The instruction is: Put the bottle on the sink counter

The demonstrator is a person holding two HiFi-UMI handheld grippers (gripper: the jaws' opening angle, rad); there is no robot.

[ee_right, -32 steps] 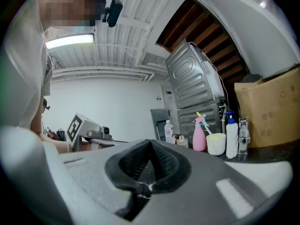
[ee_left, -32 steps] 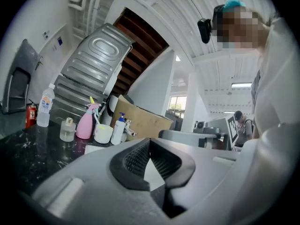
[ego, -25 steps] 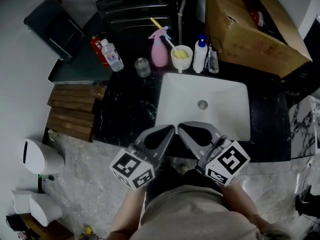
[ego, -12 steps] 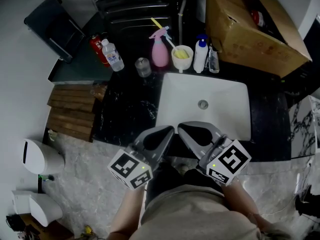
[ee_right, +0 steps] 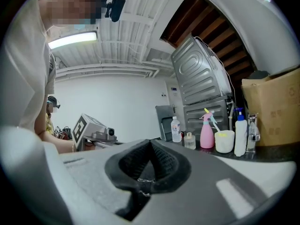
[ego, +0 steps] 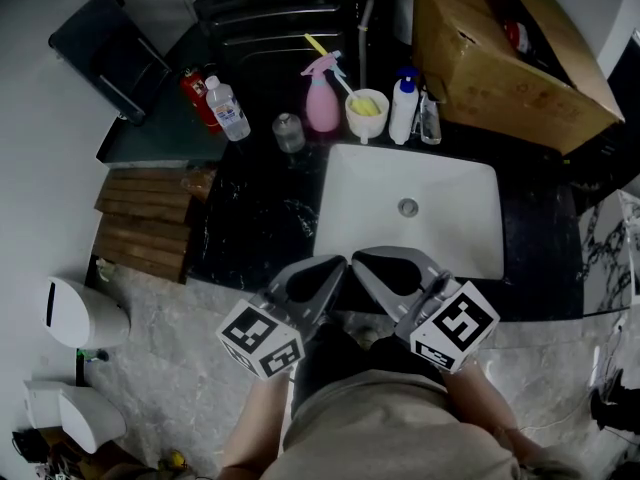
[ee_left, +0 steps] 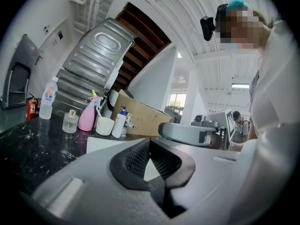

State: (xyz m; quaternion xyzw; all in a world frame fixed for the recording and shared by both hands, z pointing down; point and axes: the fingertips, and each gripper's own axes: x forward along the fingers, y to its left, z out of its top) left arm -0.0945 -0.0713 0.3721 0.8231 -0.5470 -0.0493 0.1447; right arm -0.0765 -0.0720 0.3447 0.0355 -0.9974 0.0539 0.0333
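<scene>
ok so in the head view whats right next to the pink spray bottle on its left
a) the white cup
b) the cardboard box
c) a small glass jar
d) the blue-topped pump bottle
c: the small glass jar stands on the dark counter just left of the pink spray bottle, while the white cup is on the spray bottle's other side.

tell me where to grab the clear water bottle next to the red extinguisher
Grip the water bottle across its labelled middle, fingers coming in level from the front. It stands upright, the red extinguisher crowds its left side, and the front looks open.
</scene>
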